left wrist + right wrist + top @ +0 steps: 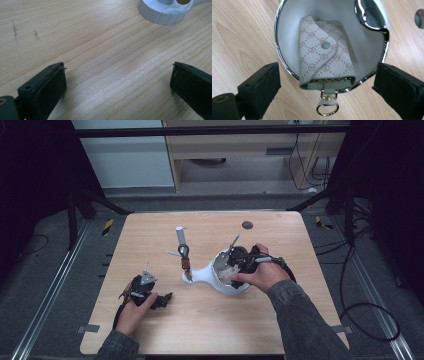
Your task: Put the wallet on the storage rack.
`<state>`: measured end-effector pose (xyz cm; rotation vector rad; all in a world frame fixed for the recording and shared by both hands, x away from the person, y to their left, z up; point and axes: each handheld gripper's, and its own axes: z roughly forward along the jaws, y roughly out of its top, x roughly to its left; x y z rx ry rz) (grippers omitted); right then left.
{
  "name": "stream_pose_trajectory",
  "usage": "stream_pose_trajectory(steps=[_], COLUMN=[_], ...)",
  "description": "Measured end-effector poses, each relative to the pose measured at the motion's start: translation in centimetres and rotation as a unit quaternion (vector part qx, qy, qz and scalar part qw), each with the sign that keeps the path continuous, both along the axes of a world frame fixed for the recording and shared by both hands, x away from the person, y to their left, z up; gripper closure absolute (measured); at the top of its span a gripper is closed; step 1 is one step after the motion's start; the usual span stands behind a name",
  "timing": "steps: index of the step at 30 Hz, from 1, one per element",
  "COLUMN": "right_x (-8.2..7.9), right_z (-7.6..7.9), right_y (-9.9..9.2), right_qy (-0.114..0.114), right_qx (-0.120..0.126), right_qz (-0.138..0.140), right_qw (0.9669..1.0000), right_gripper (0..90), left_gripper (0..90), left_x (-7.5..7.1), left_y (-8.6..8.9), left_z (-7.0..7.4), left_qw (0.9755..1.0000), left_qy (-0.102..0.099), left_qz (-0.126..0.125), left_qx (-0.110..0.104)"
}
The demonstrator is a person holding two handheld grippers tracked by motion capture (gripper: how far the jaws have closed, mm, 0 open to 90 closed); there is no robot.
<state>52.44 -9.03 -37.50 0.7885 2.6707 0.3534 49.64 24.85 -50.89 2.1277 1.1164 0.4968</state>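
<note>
Pouch (325, 56) lies inside white bowl (287, 27), ring end over rim; right gripper (325, 82) jaws stand wide, clear of it; withdraw straight up; left gripper (117, 82) jaws wide, empty over surface (100, 45).

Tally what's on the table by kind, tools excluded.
White bowl-shaped stand: 1
Patterned key pouch: 1
Grey tube: 1
Dark ring with brown strap: 1
Dark disc: 1
Total: 5

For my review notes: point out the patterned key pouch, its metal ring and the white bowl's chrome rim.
key pouch (324, 55), right gripper view, flap near snap.
metal ring (327, 110), right gripper view, loop's edge.
chrome rim (279, 53), right gripper view, left edge.
</note>
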Motion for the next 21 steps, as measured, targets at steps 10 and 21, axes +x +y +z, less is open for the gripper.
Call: stream_pose_trajectory(steps=[10,21], right_x=[-0.6,-1.6], right_z=[0.6,0.6], right_y=[-1.9,-6.7], right_qy=[-0.021,-0.096], right_qx=[0.045,0.115], right_qz=[-0.011,-0.070], right_qw=[0.9987,0.9861], right_gripper=[5.7,7.4], left_gripper=[0.0,0.0], left_x=[0.0,0.0], left_y=[0.0,0.0], left_z=[0.0,0.0], left_qw=[1.0000,1.0000], left_qy=[0.000,0.001], left_qz=[-0.001,-0.001], left_qx=[0.001,0.001])
